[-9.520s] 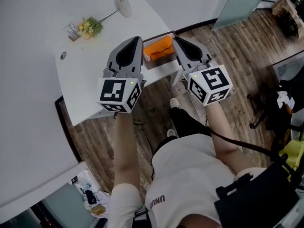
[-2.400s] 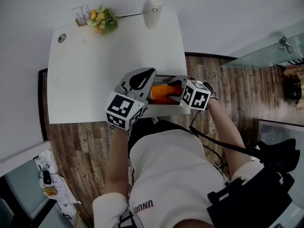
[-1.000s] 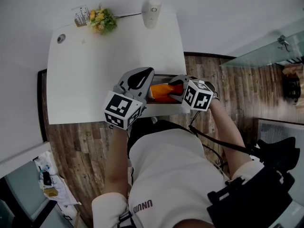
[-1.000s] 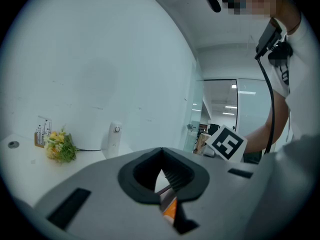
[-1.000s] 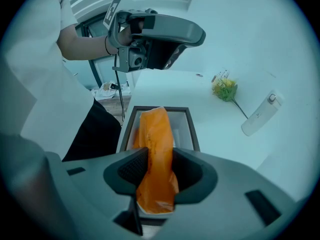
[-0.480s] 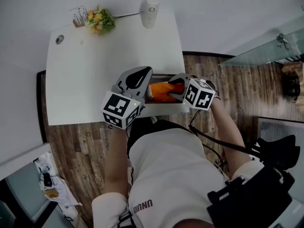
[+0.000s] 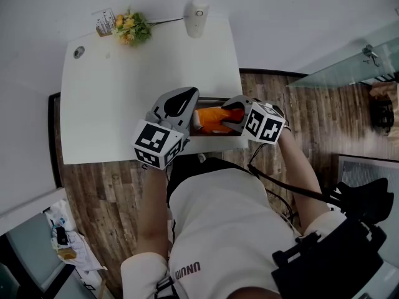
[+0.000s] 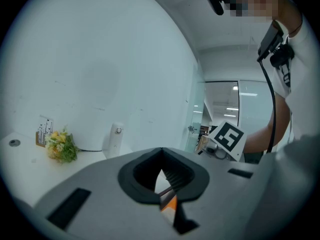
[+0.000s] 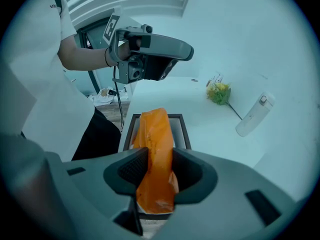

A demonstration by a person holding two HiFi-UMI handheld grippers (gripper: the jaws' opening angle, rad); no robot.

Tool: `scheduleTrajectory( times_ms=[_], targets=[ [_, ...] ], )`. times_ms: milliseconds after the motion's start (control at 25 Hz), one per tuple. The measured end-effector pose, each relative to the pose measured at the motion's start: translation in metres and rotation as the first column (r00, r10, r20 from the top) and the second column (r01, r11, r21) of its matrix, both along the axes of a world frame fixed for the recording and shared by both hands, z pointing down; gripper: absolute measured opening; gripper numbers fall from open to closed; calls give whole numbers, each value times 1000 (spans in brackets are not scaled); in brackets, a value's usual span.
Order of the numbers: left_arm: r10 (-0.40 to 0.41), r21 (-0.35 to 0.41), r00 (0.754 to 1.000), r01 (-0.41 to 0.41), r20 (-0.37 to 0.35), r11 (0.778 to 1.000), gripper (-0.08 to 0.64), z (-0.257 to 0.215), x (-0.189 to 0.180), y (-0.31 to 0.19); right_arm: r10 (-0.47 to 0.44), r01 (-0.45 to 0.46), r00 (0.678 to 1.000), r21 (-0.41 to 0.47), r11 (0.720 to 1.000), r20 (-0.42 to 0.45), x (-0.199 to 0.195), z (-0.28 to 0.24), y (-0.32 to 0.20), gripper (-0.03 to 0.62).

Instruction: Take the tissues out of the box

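**Colour key: white table (image 7: 124, 98), orange tissue pack (image 9: 152, 169).**
The pack is glowing plain orange inside a seemingly dark-rimmed box (image 9: 127, 131); the grey left gripper (image 7: 192, 93) and right gripper (image 7: 227, 113) are carrying black-and-white square-patterned cubes (image 7: 159, 145); yellow flowers (image 7: 129, 25) are showing green leaves.

I count two tongs: one left gripper (image 7: 188, 94) and one right gripper (image 7: 228, 113). There is one orange tissue pack (image 9: 156, 149), one dark-rimmed box (image 9: 185, 134) and one white table (image 7: 137, 86). Along the tabletop's far edge I count one flower bunch (image 7: 132, 27), one small card (image 7: 105, 21) and one white cylinder (image 7: 198, 9). At the far left corner there is one round hole (image 7: 78, 52).
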State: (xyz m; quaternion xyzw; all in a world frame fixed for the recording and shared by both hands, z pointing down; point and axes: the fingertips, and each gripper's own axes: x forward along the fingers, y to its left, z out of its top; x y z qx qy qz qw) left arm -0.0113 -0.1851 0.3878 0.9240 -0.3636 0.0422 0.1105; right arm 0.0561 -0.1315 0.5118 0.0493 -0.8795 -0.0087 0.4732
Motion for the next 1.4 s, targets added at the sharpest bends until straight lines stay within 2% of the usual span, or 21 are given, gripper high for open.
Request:
scheduleTrajectory(
  times_ms=[1400],
  targets=[
    [-9, 8, 1000, 9, 5, 1000, 14, -4, -1, -1, 57, -58, 995, 21, 998, 79, 2, -23, -6, 163]
  ],
)
